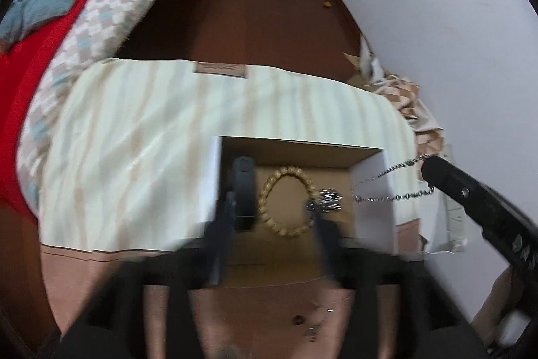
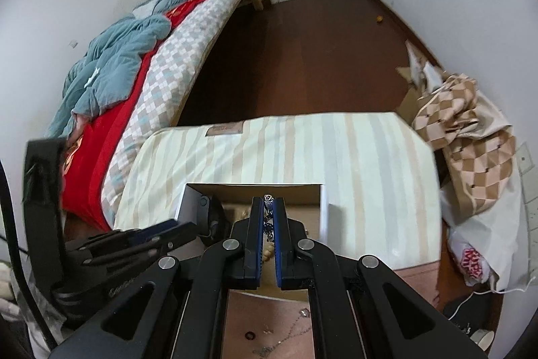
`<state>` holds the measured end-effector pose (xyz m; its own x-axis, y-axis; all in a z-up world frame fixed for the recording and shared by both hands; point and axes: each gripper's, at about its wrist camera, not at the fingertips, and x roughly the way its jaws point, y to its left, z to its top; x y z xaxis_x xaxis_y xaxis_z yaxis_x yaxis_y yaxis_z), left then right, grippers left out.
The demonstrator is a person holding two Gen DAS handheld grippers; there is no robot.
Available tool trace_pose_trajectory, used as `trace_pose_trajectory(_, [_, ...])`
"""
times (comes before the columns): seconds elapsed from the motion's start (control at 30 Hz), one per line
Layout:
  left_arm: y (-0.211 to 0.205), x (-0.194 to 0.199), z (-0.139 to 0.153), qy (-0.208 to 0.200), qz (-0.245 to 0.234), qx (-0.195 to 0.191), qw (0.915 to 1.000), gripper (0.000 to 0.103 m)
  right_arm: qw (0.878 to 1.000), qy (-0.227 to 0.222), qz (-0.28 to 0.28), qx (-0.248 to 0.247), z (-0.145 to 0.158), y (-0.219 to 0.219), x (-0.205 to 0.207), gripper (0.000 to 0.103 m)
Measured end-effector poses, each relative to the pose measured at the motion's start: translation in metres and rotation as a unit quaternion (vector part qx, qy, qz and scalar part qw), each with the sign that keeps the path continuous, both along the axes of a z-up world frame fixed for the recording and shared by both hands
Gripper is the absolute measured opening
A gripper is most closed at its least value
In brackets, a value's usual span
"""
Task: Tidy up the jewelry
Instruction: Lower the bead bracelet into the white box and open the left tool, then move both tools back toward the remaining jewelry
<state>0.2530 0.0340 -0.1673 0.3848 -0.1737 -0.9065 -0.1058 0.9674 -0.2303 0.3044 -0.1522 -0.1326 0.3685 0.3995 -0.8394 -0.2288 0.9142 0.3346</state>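
An open cardboard box [image 1: 296, 150] stands on the striped mat [image 1: 151, 130]. Inside lie a wooden bead bracelet [image 1: 285, 201] and a black band [image 1: 243, 190]. My left gripper [image 1: 269, 207] is open over the box, its blurred fingers either side of the bracelet. My right gripper [image 2: 268, 202] is shut on a silver chain necklace [image 2: 268, 217] and holds it above the box [image 2: 255, 189]. In the left wrist view the chain [image 1: 386, 187] hangs from the right gripper's tip [image 1: 433, 170] over the box's right wall.
Small loose jewelry pieces [image 2: 269, 332] lie on the pink surface in front of the box. A bed [image 2: 151, 63] stands to the left. Checked cloth and bags [image 2: 470, 157] pile at the right by the wall.
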Motion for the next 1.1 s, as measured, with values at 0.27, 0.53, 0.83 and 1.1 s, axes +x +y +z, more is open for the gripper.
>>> trace_pose_trajectory(0.27, [0.005,-0.010,0.010,-0.028,0.013,0.066,0.9973,0.103,0.999,0.028,-0.008,-0.031,-0.024,-0.007,0.010,0.064])
trace_pose_trajectory(0.53, [0.009,-0.037,0.010,-0.055,0.031,0.131,0.9894,0.103,0.990,0.000,-0.033,-0.140,-0.033,-0.016,-0.032,0.093])
trace_pose_trajectory(0.83, [0.011,-0.067,0.022,-0.066,0.044,0.157,0.9845,0.103,0.980,-0.048,-0.035,-0.189,-0.014,0.000,-0.073,0.102])
trace_pose_trajectory(1.1, [0.011,-0.105,0.065,-0.110,0.060,0.166,0.9782,0.103,0.979,-0.090,-0.050,-0.178,0.029,0.005,-0.109,0.102])
